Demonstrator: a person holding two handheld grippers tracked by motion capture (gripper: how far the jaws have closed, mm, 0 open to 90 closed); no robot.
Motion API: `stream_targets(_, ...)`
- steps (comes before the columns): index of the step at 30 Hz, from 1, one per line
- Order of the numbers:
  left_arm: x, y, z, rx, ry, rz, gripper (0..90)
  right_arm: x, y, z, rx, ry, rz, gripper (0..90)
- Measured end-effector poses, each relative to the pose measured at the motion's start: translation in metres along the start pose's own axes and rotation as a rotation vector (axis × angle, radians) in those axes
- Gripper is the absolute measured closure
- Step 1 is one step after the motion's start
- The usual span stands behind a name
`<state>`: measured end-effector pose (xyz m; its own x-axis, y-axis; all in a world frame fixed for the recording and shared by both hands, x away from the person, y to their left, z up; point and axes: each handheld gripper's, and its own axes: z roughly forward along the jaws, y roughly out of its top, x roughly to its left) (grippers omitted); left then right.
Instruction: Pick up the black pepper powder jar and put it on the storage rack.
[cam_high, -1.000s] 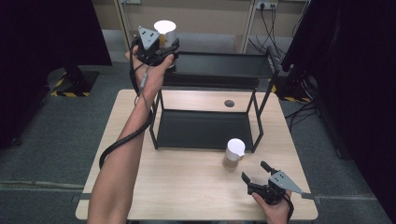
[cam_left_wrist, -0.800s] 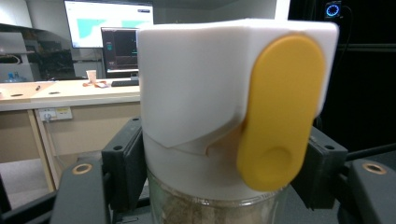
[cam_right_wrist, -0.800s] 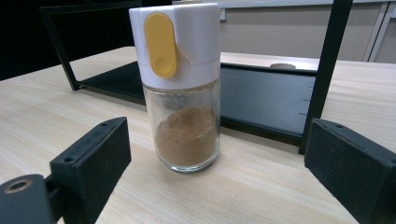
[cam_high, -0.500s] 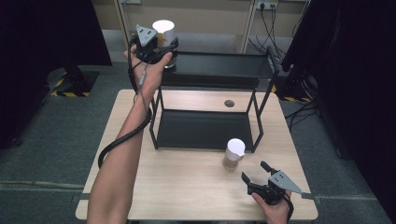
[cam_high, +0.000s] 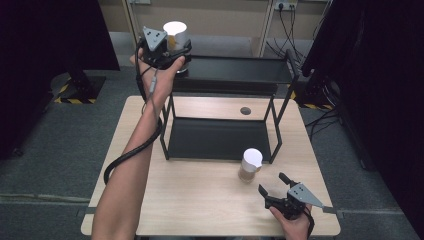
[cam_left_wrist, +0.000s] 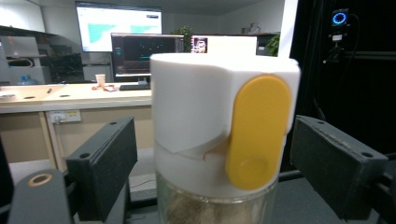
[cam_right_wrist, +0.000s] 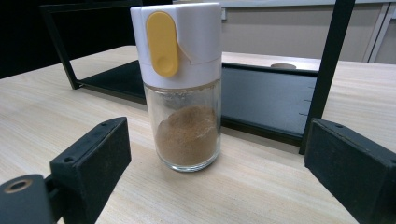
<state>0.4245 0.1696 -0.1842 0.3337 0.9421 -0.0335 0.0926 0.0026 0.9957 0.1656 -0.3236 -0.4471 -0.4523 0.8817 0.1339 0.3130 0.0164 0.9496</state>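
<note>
High view: our left claw (cam_high: 176, 50) was up at the left end of the rack's top shelf (cam_high: 240, 70), around a white-capped spice jar (cam_high: 175, 34). We couldn't tell from here whether the jar sat on the shelf or hung just above it. A second spice jar (cam_high: 249, 165) stood on the desk (cam_high: 200, 200), just in front of the rack's lower shelf (cam_high: 220, 140) near its right leg. Our right claw (cam_high: 274, 187) rested low on the desk, near that jar and not touching it, aimed its way, probably staged for the next pick.

Left claw view: the first jar's white cap with yellow flip tab (cam_left_wrist: 257, 130) sat between the jaws. There were gaps on both sides, so the claw was released, not clamping. Our read: either just let go or about to close. The claw straddled the jar at cap height, which would leave the glass body free.

Right claw view: the right claw was spread wide and empty. The second jar stood upright ahead of it, centred between the jaws, with brown powder (cam_right_wrist: 187, 135) filling under half of it. The rack's leg (cam_right_wrist: 324, 70) stood just right of the jar, so we figured a straight approach should keep the right jaw off it.
</note>
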Motion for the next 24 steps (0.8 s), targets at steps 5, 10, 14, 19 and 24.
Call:
stream_targets(5,0.001,0.001,-0.009,-0.007,0.002,-0.003,13.7,0.000,0.000,0.000,0.003,0.000,-0.002,7.4)
stream_targets(10,0.004,-0.002,-0.018,-0.007,-0.003,-0.009,13.7,0.000,0.000,0.000,0.002,0.000,-0.002,7.4)
stream_targets(14,0.006,-0.008,-0.024,-0.020,-0.007,-0.004,13.7,0.000,0.000,0.000,0.001,-0.001,-0.002,7.4)
stream_targets(19,0.006,-0.013,-0.032,-0.024,-0.016,0.003,13.6,0.000,0.001,0.000,0.003,-0.002,-0.002,7.4)
stream_targets(24,0.006,-0.022,-0.040,-0.035,-0.027,0.004,13.7,0.001,0.000,0.000,0.001,-0.003,-0.006,7.4)
